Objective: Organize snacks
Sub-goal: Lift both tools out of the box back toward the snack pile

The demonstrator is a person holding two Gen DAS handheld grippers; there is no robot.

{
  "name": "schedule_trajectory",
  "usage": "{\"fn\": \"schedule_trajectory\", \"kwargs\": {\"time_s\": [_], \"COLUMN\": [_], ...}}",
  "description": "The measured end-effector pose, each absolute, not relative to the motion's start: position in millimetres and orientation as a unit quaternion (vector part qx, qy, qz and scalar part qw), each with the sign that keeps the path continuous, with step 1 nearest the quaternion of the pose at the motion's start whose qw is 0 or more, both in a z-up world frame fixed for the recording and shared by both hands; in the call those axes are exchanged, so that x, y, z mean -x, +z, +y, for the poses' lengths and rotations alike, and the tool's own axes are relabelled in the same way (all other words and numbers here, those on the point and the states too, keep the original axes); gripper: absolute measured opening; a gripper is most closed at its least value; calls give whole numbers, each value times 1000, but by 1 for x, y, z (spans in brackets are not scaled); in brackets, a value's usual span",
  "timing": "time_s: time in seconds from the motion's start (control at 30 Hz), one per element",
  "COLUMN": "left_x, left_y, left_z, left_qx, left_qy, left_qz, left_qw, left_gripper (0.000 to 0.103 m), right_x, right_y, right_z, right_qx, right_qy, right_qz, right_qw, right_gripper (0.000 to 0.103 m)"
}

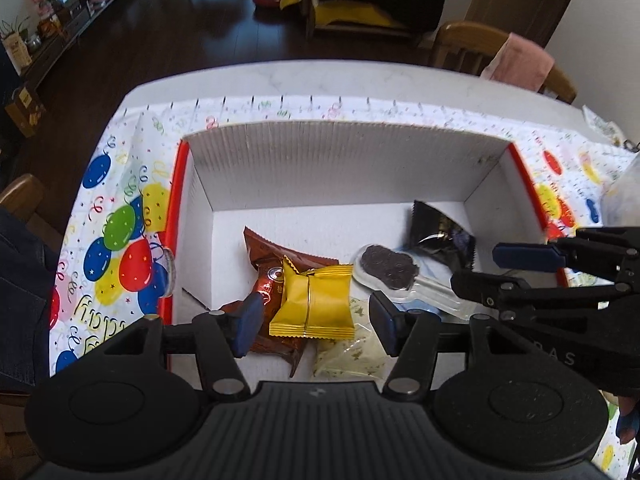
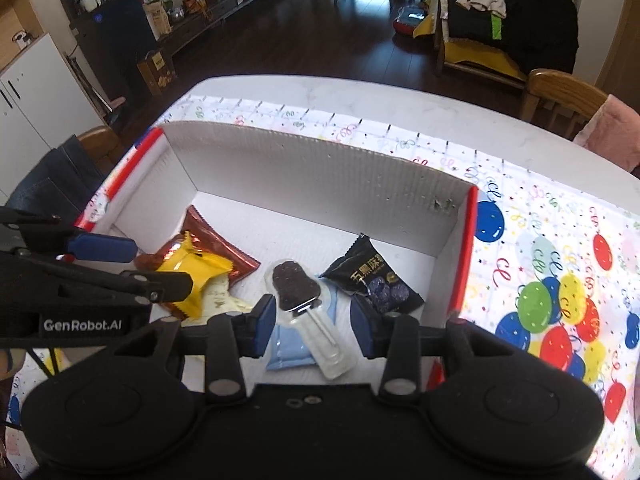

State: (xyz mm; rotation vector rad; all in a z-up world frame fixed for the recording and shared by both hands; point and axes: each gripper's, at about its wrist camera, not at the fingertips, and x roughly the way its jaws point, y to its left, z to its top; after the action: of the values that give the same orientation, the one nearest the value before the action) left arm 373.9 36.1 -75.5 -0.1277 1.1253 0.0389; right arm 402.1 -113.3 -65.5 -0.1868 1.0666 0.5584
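Okay, I had both grippers over the white box (image 1: 344, 148): left gripper (image 1: 314, 322) spread w/ yellow packet (image 1: 316, 300) between, right gripper (image 2: 314, 322) apart above chocolate lollipop (image 2: 300, 292).

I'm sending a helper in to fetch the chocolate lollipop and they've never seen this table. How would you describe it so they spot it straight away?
Look in the white cardboard box on the balloon tablecloth. The lollipop lies near the middle of its floor, between the yellow packet and the black packet, partly on a pale blue packet. It alone has a clear wrapper, showing a dark brown head on a stick.
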Motion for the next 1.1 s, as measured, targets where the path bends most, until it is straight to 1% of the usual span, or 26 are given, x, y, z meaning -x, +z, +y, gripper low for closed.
{"fn": "schedule_trajectory", "kwargs": {"time_s": [0.23, 0.27, 0.3, 0.37, 0.53, 0.57, 0.6, 0.67, 0.77, 0.87, 0.97, 1.03, 1.07, 1.1], "left_x": [-348, -344, -340, -332, -310, -305, -301, -291, -276, -263, -248, -238, -233, -229], "left_y": [-52, -49, -46, -40, -28, -26, -24, -18, -12, -6, -2, 0, 0, 1], "left_z": [42, 42, 43, 44, 45, 45, 45, 45, 47, 50, 54, 58, 59, 61], "left_qx": [63, 62, 60, 61, 56, 54, 53, 52, 46, 45, 44, 44, 44, 43], "left_qy": [5, 3, 1, -5, -18, -20, -22, -27, -31, -34, -35, -37, -38, -39], "left_qz": [502, 498, 494, 485, 469, 464, 460, 450, 439, 430, 420, 414, 413, 411], "left_qw": [863, 865, 868, 872, 881, 884, 886, 891, 897, 901, 906, 908, 909, 910], "left_gripper": [57, 57, 58, 57, 58, 58, 61, 64, 64, 65, 71, 73, 73, 73], "right_x": [-374, -370, -365, -357, -337, -333, -328, -320, -305, -292, -279, -269, -263, -258], "right_y": [-40, -37, -34, -28, -15, -13, -10, -6, 0, 4, 8, 9, 9, 9], "right_z": [-117, -117, -118, -119, -121, -122, -122, -123, -126, -128, -130, -130, -130, -131], "right_qx": [77, 75, 73, 69, 57, 55, 53, 47, 37, 32, 22, 21, 20, 19], "right_qy": [260, 259, 259, 258, 261, 261, 261, 264, 264, 264, 266, 269, 270, 270], "right_qz": [480, 477, 473, 463, 450, 447, 444, 438, 427, 418, 413, 407, 405, 401], "right_qw": [834, 836, 839, 845, 852, 854, 855, 858, 864, 869, 871, 872, 874, 875], "right_gripper": [44, 47, 55, 63, 65, 68, 71, 73, 80, 82, 82, 83, 84, 88]}}
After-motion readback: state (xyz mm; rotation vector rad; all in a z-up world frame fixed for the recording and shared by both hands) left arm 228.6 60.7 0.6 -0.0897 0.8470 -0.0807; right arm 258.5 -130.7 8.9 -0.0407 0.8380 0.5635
